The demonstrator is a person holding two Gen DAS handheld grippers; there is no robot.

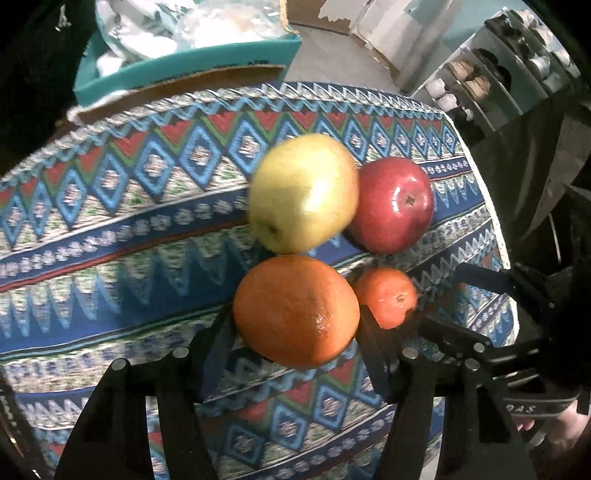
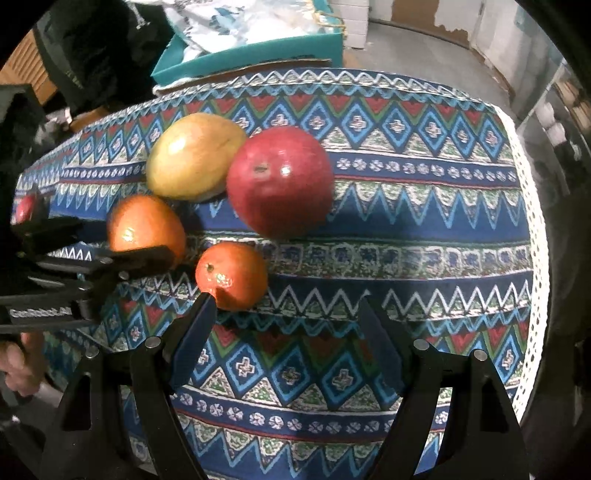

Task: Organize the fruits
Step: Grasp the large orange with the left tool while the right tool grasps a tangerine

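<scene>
Four fruits sit together on the patterned tablecloth (image 1: 110, 206): a yellow apple (image 1: 303, 192), a red apple (image 1: 391, 205), a large orange (image 1: 295, 312) and a small tangerine (image 1: 386, 297). My left gripper (image 1: 295, 332) has its fingers on both sides of the large orange, touching it. My right gripper (image 2: 286, 314) is open and empty; its left fingertip (image 2: 205, 306) is just beside the tangerine (image 2: 232, 275). The right wrist view also shows the yellow apple (image 2: 192, 157), red apple (image 2: 280, 181), the large orange (image 2: 146, 227) and the left gripper (image 2: 110, 258).
A teal box (image 1: 192, 62) with white wrappings stands behind the table's far edge. Shelves with jars (image 1: 498, 74) are at the right. The cloth's white lace edge (image 2: 535, 240) marks the table's right side. Cardboard boxes (image 2: 424, 14) stand on the floor behind.
</scene>
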